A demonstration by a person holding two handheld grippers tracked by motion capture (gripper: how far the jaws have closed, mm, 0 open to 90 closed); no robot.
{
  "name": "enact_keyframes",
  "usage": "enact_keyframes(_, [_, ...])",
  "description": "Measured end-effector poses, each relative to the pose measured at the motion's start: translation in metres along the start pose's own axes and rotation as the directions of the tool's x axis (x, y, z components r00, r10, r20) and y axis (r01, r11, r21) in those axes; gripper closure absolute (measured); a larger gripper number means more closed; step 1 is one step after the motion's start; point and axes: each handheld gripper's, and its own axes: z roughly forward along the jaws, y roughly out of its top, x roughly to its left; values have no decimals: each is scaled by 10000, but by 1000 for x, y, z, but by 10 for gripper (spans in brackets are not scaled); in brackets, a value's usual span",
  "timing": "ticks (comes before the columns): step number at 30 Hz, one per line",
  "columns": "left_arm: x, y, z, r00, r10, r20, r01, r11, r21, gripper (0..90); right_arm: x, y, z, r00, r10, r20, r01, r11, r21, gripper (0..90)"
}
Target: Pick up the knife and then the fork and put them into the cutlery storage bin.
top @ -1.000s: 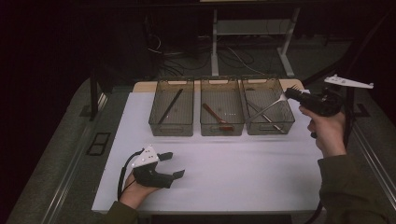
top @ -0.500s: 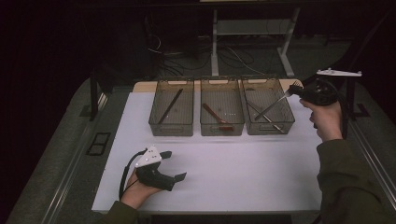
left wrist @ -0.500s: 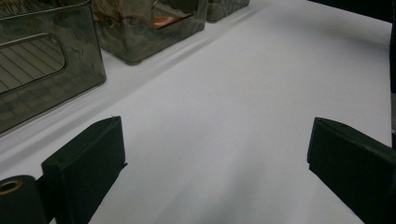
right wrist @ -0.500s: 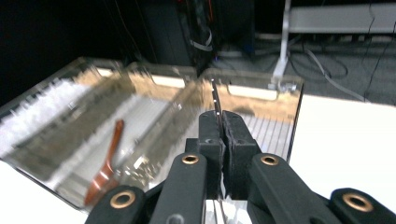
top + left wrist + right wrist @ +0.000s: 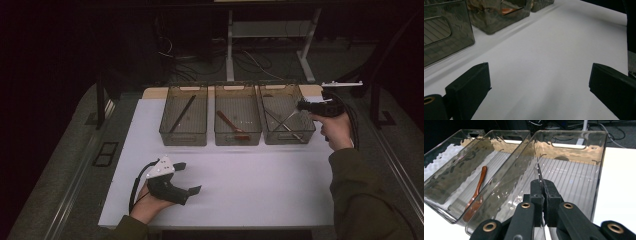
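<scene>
The right tool (image 5: 542, 182) is pinched narrow on a thin metal utensil (image 5: 538, 170). It grips the piece edge-on and near one end, and the rest of it sticks out past the tips over the right bin (image 5: 574, 135), at the far right of the desk (image 5: 260, 185).

The grip looks like the weak point. The pads hold only a short stretch of a slim, smooth piece, so it could pivot or slide out if the hand tilts or jolts. If it is let go from this height, it would likely clatter onto the other metal utensils (image 5: 282, 122) crossed in that bin. It could also bounce against the clear wall.

The free end points toward the wall shared with the middle bin (image 5: 238, 141), where a wooden spoon (image 5: 477, 192) lies. A drift to the left could catch the tip on that rim, or land the piece in the wrong bin. Pushing down onto the rim could shove the light bins along the smooth desk.

The left tool (image 5: 189, 177) rests on the near left of the desk, well apart from the bins. Its jaws have just been opening and stand wide with nothing between them. It poses little risk there, but it is too far off to steady a bin that shifts.
</scene>
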Motion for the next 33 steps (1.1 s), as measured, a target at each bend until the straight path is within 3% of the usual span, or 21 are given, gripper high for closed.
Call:
enact_keyframes(5, [0,0,1,10000,-3,16,3,10000,-31,27,-6,0,8,9998,217,18,-216,9997,-110,856])
enact_keyframes(12, [-1,0,3,9998,52,168,-53,10000,32,28,-18,-4,22,9975,121,696,-133,9998,169,808])
enact_keyframes(16, [0,0,4,9998,45,198,-45,10000,42,28,-19,-4,22,9943,-28,1065,33,10000,-51,555])
enact_keyframes(21, [-1,0,3,9998,50,201,-50,10000,28,28,-22,-5,17,9874,-109,1578,125,9999,-95,387])
enact_keyframes(29, [0,-1,4,9998,104,179,-105,9999,84,28,-22,-4,2,9879,-228,1533,301,9985,-458,331])
enact_keyframes(33, [0,-1,4,9999,130,105,-131,9999,103,28,-16,-8,-6,9923,-358,1184,426,9976,-552,307])
